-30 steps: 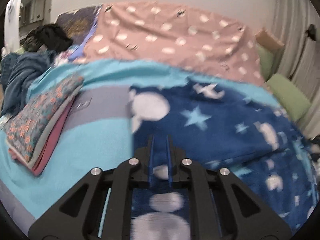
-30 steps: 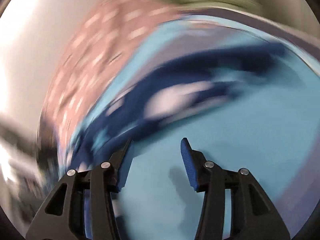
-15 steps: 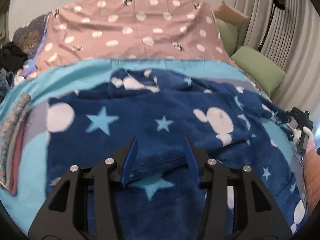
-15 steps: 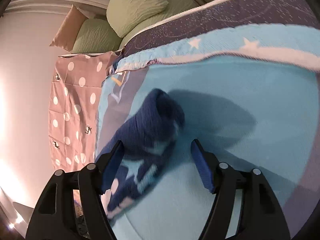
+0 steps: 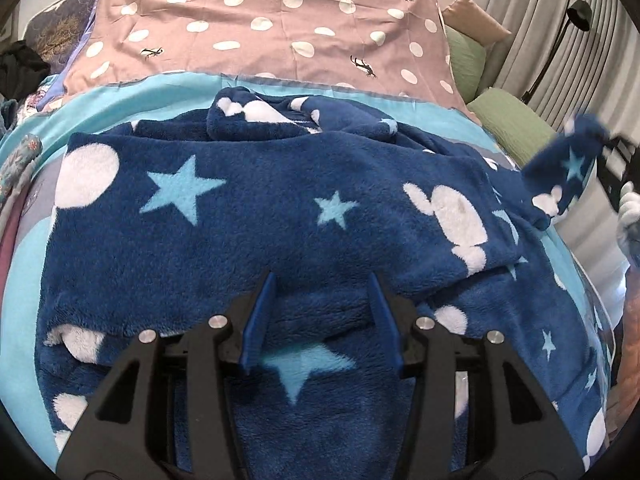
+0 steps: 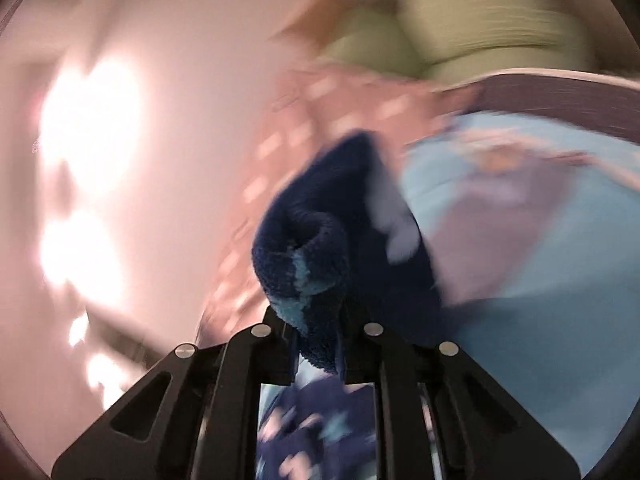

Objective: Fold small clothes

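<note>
Navy fleece garment point(image 5: 256, 220) with stars and white blobs lies spread on the bed's turquoise sheet point(image 5: 24, 264). Left claw point(image 5: 322, 280) part-open over it, nothing gripped. Right claw point(image 6: 318, 320) just closed, pinching one raised corner; view blurred.

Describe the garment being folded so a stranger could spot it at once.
On the bed, the pink dotted sheet covers the far half and a light blue blanket the near half. On the latter lies the navy fleece garment, unique for its light blue stars and white blobs.
</note>
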Tool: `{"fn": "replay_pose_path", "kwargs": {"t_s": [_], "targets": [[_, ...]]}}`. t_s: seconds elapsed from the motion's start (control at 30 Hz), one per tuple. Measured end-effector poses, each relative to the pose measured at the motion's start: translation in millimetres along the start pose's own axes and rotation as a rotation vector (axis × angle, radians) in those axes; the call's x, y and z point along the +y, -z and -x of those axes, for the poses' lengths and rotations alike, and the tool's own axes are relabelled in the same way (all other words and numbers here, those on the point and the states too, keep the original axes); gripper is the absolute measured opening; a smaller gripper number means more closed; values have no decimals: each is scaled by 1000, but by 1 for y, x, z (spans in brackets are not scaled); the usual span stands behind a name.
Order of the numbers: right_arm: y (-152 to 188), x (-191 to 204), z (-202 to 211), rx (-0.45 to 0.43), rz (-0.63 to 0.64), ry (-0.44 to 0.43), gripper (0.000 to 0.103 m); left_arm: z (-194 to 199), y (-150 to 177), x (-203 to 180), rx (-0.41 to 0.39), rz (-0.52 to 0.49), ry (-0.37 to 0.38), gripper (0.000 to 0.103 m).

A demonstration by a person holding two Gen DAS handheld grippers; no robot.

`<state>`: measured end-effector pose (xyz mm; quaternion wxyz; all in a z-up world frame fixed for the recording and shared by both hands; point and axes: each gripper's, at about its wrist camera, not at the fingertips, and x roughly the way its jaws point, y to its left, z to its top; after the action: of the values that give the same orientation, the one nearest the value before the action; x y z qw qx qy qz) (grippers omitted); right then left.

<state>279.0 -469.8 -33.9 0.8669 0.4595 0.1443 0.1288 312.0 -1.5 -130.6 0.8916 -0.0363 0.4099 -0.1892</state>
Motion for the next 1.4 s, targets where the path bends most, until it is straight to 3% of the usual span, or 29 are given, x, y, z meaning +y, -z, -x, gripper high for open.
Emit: {"fn": "replay_pose_path", "kwargs": {"t_s": [0.1, 0.17, 0.2, 0.3, 0.4, 0.53, 0.63, 0.77, 0.93, 1.2, 1.23, 1.27, 1.33, 1.4], "targets": [[68, 69, -51, 218, 209, -132, 17, 2, 0, 7, -13, 35, 41, 49], [128, 100, -85, 396, 331, -161, 17, 3, 2, 18, -21, 82, 96, 49], [162, 109, -102, 482, 389, -145, 17, 3, 2, 21, -24, 99, 116, 49], [224, 111, -130, 636, 502, -45, 16, 3, 4, 33, -35, 159, 191, 49], [254, 107, -136, 690, 539, 10, 16, 4, 5, 41, -44, 196, 247, 49], [258, 100, -131, 687, 548, 18, 16, 5, 5, 46, -45, 243, 318, 48], [260, 100, -127, 670, 577, 20, 17, 8, 6, 46, -29, 291, 435, 48], [272, 98, -123, 641, 652, 22, 17, 1, 5, 34, 38, 351, 599, 64], [281, 106, -115, 599, 727, 18, 17, -21, -12, 8, 107, 377, 545, 72], [281, 108, -111, 582, 737, -4, 17, -28, -39, -13, 153, 360, 507, 71], [281, 110, -109, 579, 742, -21, 17, -28, -38, -14, 157, 350, 491, 56], [282, 110, -109, 581, 746, -26, 17, -30, -38, -18, 166, 334, 475, 33], [283, 110, -108, 584, 756, -28, 21, -30, -42, -24, 162, 317, 476, 18], [277, 111, -104, 576, 737, -60, 31, -21, -46, -27, 139, 279, 453, 14]]}}
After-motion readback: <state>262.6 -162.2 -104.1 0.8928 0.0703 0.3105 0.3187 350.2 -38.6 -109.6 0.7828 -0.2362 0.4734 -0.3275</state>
